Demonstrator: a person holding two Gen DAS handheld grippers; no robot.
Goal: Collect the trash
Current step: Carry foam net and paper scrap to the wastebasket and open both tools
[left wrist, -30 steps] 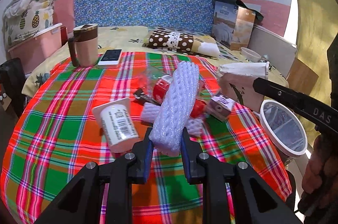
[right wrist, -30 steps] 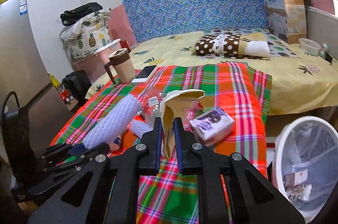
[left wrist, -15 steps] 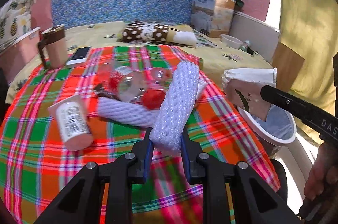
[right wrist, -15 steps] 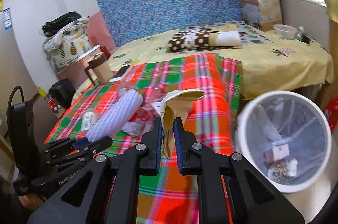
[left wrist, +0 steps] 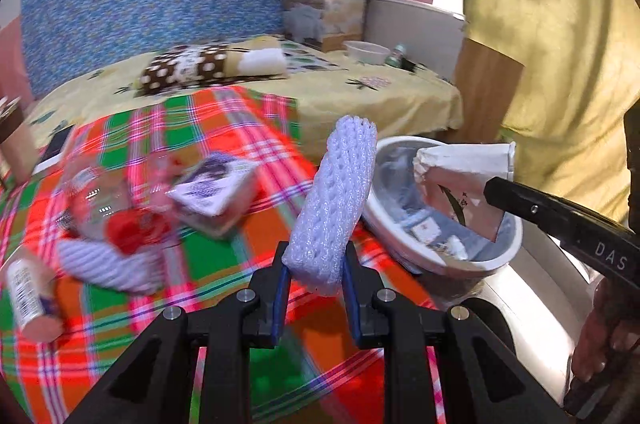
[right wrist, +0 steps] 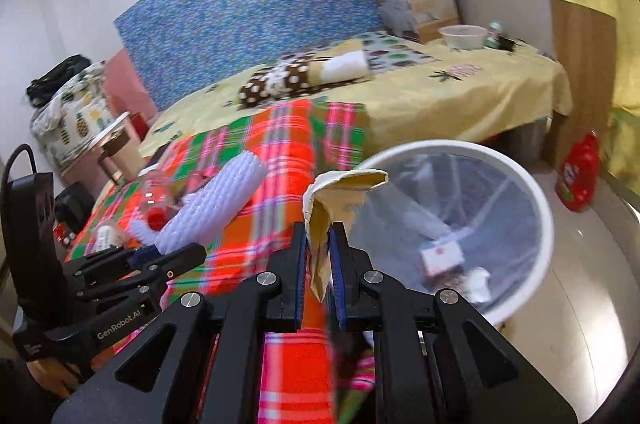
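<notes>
My left gripper (left wrist: pixel 314 278) is shut on a white foam net sleeve (left wrist: pixel 336 199), held above the plaid cloth's right edge, next to the white trash bin (left wrist: pixel 384 220). My right gripper (right wrist: pixel 319 264) is shut on a crumpled paper bag (right wrist: pixel 332 199), held at the bin's (right wrist: pixel 536 183) left rim; in the left wrist view the bag (left wrist: pixel 460 183) hangs over the bin's opening. The bin holds a liner and some scraps. The left gripper (right wrist: pixel 160 256) and sleeve (right wrist: pixel 216 199) also show in the right wrist view.
On the plaid cloth (left wrist: pixel 224 248) lie a small carton (left wrist: pixel 212 191), a clear bottle with a red cap (left wrist: pixel 120 220), another foam sleeve (left wrist: pixel 108 264) and a yogurt cup (left wrist: pixel 28 296). A red bottle (right wrist: pixel 578 171) stands on the floor beyond the bin. A bed lies behind.
Both grippers have swung to the right with their loads. The bin is now much closer, and the paper bag is over its opening.
</notes>
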